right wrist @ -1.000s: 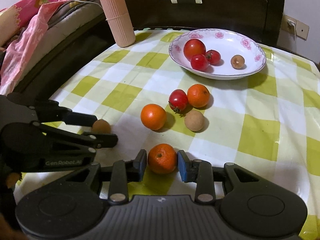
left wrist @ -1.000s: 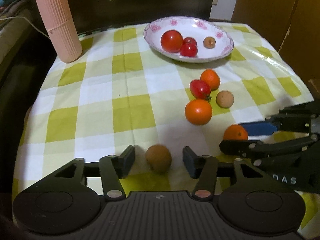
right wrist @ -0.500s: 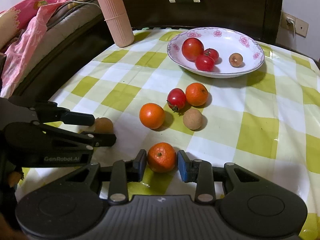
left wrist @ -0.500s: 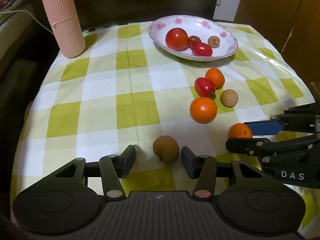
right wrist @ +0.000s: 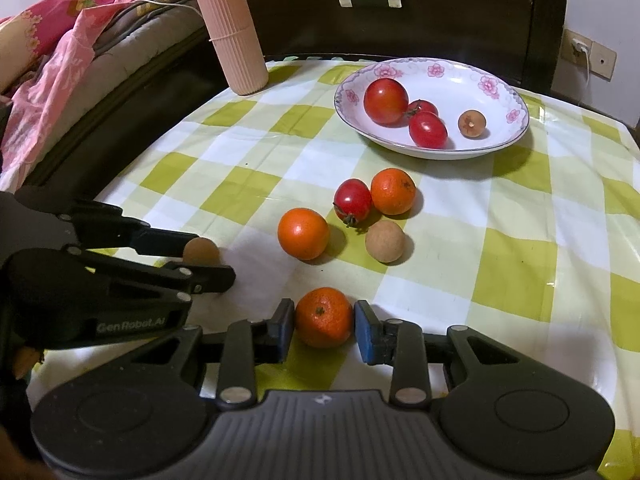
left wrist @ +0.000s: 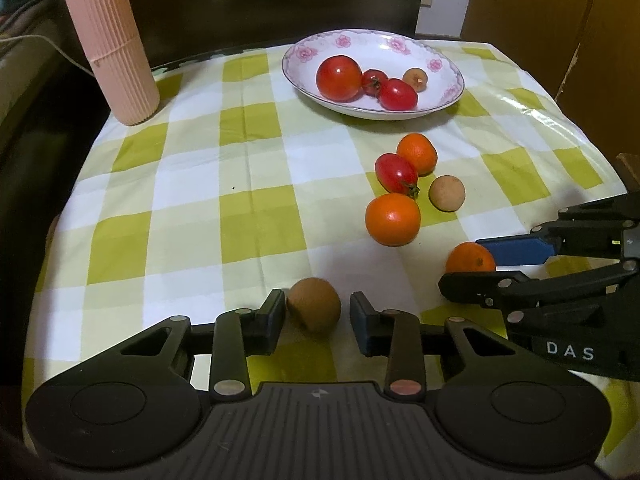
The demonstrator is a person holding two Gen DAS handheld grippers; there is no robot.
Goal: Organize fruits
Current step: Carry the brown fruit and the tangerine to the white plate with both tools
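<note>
From the left wrist view, the left gripper (left wrist: 313, 311) has closed in since a second ago: its left pad now touches the brown fruit (left wrist: 314, 310), a dull, rough-skinned ball, while a narrow gap remains on the right, so it is not yet clamped. The fruit sits on the green-checked surface (left wrist: 260, 216), well short of the floral plate (left wrist: 452, 92) holding tomatoes. At right, the right gripper (left wrist: 468, 270) brackets a small orange tangerine (left wrist: 470, 258). From the right wrist view, the right gripper (right wrist: 324, 320) is narrower than before, both blue pads just at the sides of the tangerine (right wrist: 324, 317), which is glossy with a dark stem dimple and rests on the surface near the front edge. Whether it is truly squeezed, I cannot tell.
</note>
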